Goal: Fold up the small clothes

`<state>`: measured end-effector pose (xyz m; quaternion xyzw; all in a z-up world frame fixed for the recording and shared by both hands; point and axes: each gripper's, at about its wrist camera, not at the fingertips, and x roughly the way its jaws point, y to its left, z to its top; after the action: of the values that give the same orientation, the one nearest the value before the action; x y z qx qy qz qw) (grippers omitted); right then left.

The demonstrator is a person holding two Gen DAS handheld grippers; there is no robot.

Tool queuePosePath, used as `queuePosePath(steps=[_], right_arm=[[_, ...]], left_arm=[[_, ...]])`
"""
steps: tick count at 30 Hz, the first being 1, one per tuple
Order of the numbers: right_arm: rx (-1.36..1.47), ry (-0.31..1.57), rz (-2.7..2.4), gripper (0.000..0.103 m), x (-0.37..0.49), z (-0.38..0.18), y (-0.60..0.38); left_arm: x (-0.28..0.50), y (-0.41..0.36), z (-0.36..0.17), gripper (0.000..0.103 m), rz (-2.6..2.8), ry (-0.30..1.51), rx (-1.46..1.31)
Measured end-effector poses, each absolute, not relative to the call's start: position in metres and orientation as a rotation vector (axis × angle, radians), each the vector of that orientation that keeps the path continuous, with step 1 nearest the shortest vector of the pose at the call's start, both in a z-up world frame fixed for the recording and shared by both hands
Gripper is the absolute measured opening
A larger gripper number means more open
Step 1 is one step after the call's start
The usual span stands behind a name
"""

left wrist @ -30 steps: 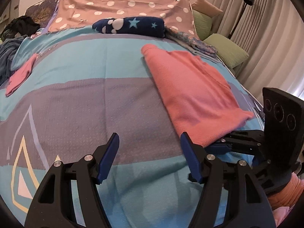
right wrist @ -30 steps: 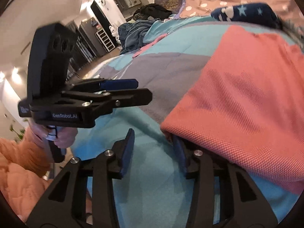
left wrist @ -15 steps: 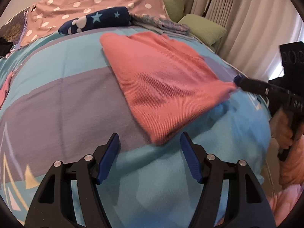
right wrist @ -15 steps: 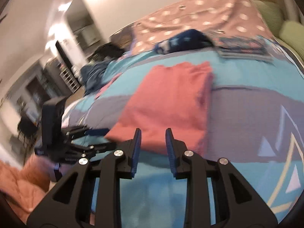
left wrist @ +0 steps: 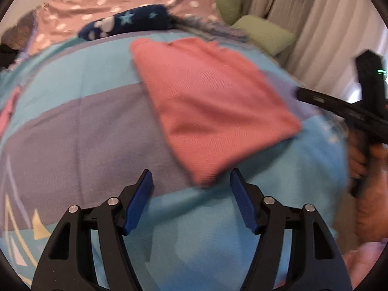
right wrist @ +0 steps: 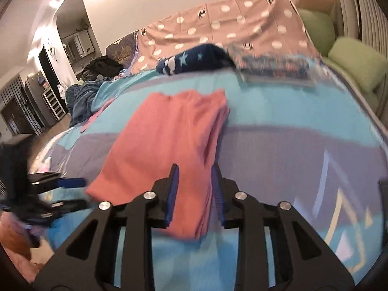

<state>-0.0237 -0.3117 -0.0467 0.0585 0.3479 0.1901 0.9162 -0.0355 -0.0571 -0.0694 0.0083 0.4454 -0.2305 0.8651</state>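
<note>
- Left wrist view: the folded pink garment (left wrist: 208,101) lies flat on the blue and purple bedspread (left wrist: 80,131). Its long axis runs from a near corner just ahead of the fingertips up and away toward the head of the bed, leaning left.
- The left gripper (left wrist: 191,198) is spread wide with nothing between its blue pads (left wrist: 137,203); the garment's near corner sits just past the gap, seemingly not touching either pad.
- This view alone shows the right gripper (left wrist: 339,109) from the side, coming in from the right near the garment's right corner, with curtains (left wrist: 315,24) behind.
- Beyond the garment lie a dark blue star-print roll (left wrist: 128,24) and a pink dotted sheet (left wrist: 104,0).
- Right wrist view: the garment (right wrist: 165,145) stretches away toward the head of the bed, stacked fold edges showing along its right side.
- The right gripper's (right wrist: 194,194) jaws are partly closed, one on each side of the near end of the garment; whether they actually pinch it I cannot tell.
- Only here appear the left gripper (right wrist: 53,194), blurred at far left, a folded patterned cloth (right wrist: 274,68), green cushions (right wrist: 349,55) and a room with dark furniture at left.
</note>
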Motion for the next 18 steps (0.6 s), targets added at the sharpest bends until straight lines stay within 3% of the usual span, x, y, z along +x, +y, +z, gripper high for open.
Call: queuePosePath(steps=[7, 9, 16, 17, 18], right_arm=[[0.151, 0.785, 0.365, 0.033, 0.059, -0.052, -0.303], [0.192, 0.814, 0.33, 0.04, 0.079, -0.06, -0.307], [0.246, 0.87, 0.354, 0.051, 0.134, -0.075, -0.304], [0.22, 0.877, 0.351, 0.051, 0.141, -0.077, -0.299], [0.206, 0.884, 0.348, 0.037, 0.148, -0.078, -0.297]], left_arm=[[-0.026, -0.035, -0.008, 0.066, -0.483, 0.737, -0.013], [-0.002, -0.037, -0.018, 0.066, -0.456, 0.767, -0.024], [0.058, -0.059, -0.058, 0.066, -0.345, 0.848, 0.033], [0.062, -0.059, -0.059, 0.066, -0.346, 0.852, 0.021], [0.07, -0.058, -0.06, 0.066, -0.35, 0.858, 0.002]])
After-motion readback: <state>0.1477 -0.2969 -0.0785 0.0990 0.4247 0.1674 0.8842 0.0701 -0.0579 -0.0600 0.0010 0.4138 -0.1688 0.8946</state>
